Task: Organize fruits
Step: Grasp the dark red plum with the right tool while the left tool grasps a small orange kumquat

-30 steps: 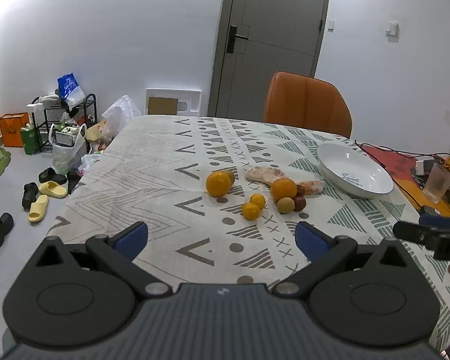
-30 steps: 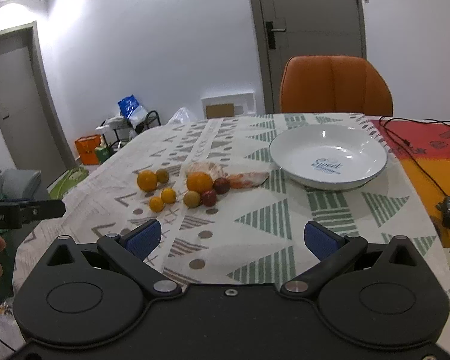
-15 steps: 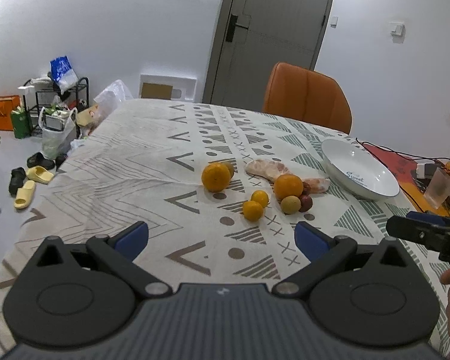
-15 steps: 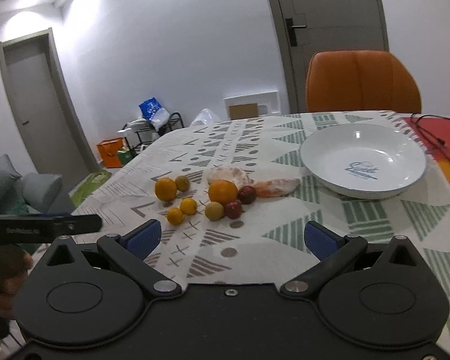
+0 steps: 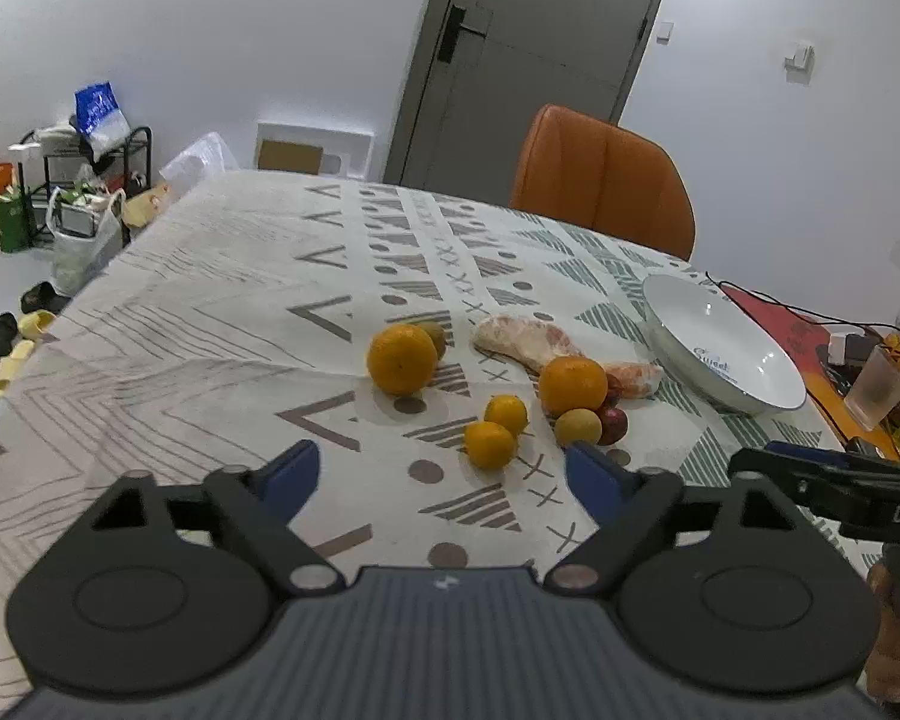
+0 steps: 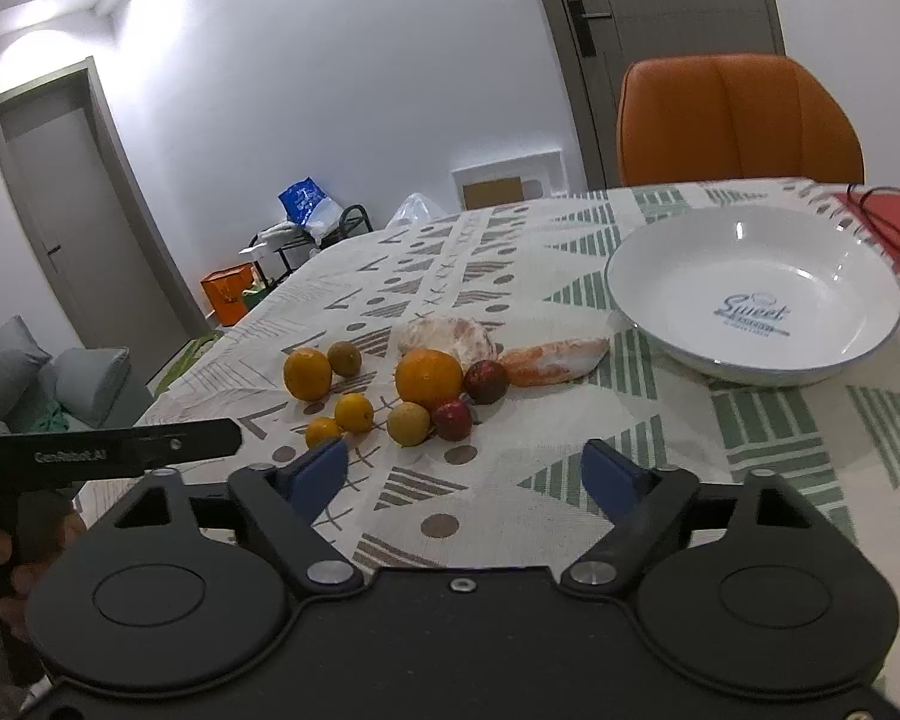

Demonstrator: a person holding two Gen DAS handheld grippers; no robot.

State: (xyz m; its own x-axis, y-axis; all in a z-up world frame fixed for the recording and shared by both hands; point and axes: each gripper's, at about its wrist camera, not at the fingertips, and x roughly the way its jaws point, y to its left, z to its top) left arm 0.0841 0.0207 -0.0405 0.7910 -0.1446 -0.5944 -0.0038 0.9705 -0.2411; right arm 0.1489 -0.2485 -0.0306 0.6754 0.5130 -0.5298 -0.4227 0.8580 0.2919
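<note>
- Both left tongs (image 5: pixel 444 468) and right tongs (image 6: pixel 465 471) spread wide, empty
- Fruit cluster (image 6: pixel 414 384) lies just ahead of both
- White bowl (image 6: pixel 750 354) sits nearer the right tongs

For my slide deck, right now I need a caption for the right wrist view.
Open right gripper faces scattered fruit beside an empty white bowl on a patterned tablecloth.
</note>
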